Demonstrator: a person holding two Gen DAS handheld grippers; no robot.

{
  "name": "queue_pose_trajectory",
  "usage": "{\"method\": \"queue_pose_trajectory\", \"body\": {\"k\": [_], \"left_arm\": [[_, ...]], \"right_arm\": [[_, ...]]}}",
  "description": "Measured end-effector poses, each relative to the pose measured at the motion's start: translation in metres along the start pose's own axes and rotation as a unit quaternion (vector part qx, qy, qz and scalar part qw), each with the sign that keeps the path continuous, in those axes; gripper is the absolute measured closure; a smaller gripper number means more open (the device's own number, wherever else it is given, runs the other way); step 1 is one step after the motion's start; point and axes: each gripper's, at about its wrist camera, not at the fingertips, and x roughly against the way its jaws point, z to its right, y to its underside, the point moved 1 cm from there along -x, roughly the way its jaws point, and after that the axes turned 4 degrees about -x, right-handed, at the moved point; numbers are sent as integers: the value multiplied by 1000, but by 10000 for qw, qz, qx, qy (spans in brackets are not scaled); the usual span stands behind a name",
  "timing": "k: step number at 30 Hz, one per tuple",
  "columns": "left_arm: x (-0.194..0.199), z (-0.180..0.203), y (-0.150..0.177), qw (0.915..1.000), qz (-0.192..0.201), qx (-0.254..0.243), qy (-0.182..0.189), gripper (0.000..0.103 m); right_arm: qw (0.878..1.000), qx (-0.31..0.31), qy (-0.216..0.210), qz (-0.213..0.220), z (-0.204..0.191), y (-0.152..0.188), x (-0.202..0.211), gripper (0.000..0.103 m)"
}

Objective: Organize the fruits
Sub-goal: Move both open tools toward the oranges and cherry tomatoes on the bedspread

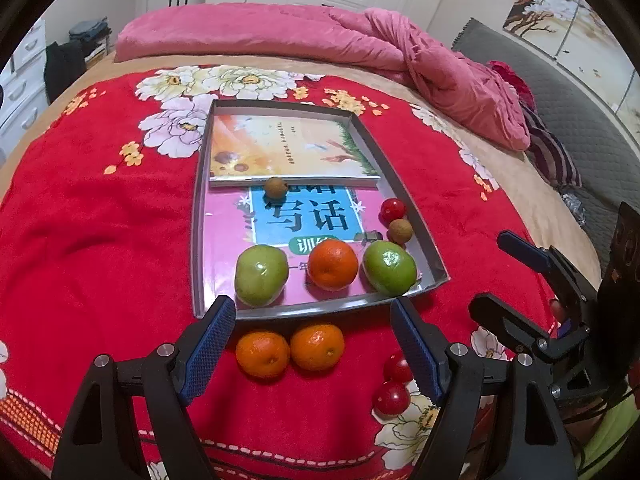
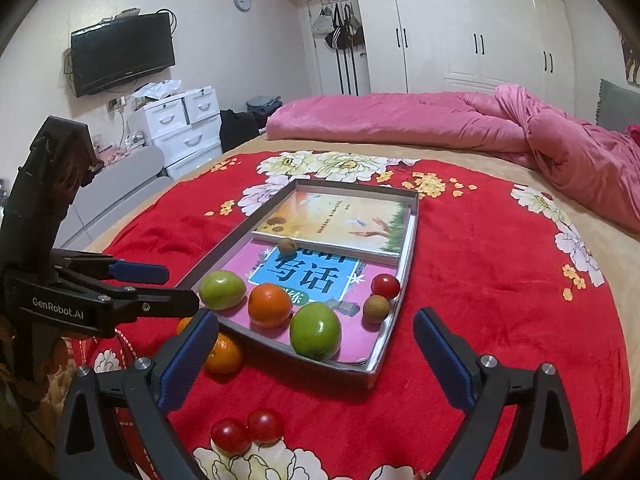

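A grey shallow tray [image 1: 424,236] [image 2: 390,344] lies on the red floral blanket. In it are two green fruits [image 1: 261,275] [image 1: 389,267], an orange [image 1: 332,265], a cherry tomato [image 1: 393,210] and two brown longans [image 1: 400,231] [image 1: 275,187]. Two oranges [image 1: 262,354] [image 1: 317,346] lie on the blanket in front of the tray, between my left gripper's fingers. Two cherry tomatoes [image 1: 391,398] [image 2: 246,430] lie at the front right. My left gripper [image 1: 312,340] is open and empty. My right gripper [image 2: 316,352] is open and empty, above the tray's near corner.
Two books [image 1: 288,148] [image 1: 304,216] line the tray floor. A pink quilt [image 1: 320,36] is bunched at the far side of the bed. White wardrobes [image 2: 460,28] and drawers [image 2: 180,124] stand beyond.
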Motion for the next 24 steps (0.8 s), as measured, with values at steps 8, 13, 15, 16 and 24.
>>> {"method": "queue_pose_trajectory", "body": {"k": [8,13,15,16,24], "left_arm": [[0,-2,2,10000,-5,5,-3,22],[1,-4,6,10000,-42,-17,17,22],[1,-5,10,10000,-65,-22,14,22],[1,-6,11,10000,-73,-26,17,22],[2,-6,19,9999,-149,-39,9,22]], "right_arm": [[10000,21,4,-74,-4,4,-1,4],[9999,46,11,-134,-7,7,-2,4],[9999,81,29,-149,-9,8,-1,4],[9998,95,30,-164,-11,9,-1,4],[9996,107,-13,-245,-20,13,1,4]]}}
